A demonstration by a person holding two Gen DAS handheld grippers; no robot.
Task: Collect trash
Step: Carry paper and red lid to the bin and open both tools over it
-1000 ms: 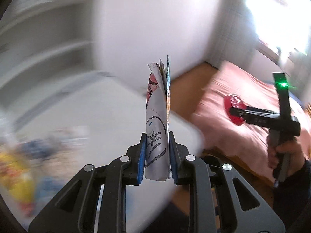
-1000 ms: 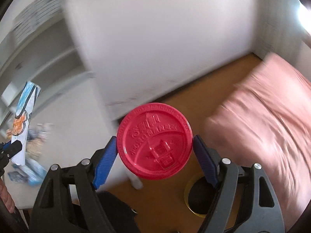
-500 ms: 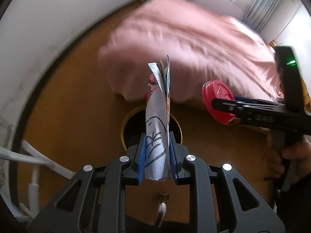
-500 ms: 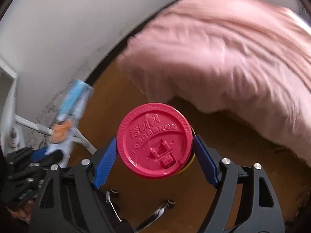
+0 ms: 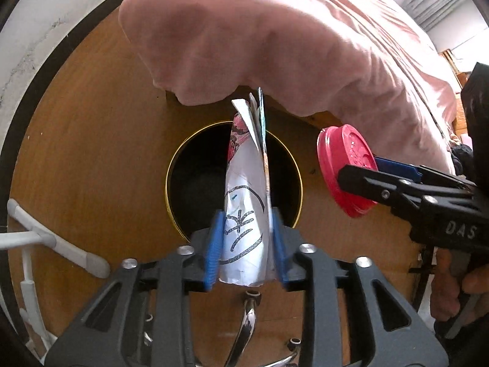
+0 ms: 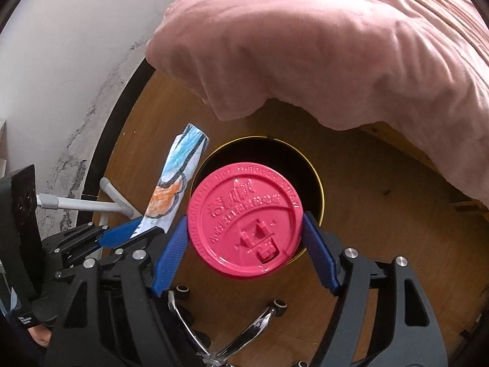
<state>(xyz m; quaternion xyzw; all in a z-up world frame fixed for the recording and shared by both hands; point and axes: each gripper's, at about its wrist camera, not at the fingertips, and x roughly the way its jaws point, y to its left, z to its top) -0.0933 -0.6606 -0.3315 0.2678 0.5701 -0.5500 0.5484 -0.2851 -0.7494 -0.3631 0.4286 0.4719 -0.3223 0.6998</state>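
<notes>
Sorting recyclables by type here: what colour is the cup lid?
The cup lid is pinkish-red with raised lettering, clearest in the right wrist view.

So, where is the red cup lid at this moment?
The red cup lid sits between the blue pads of the right gripper, above the open black bin on the wooden floor, with the folded paper to its left in the right wrist view.
</notes>
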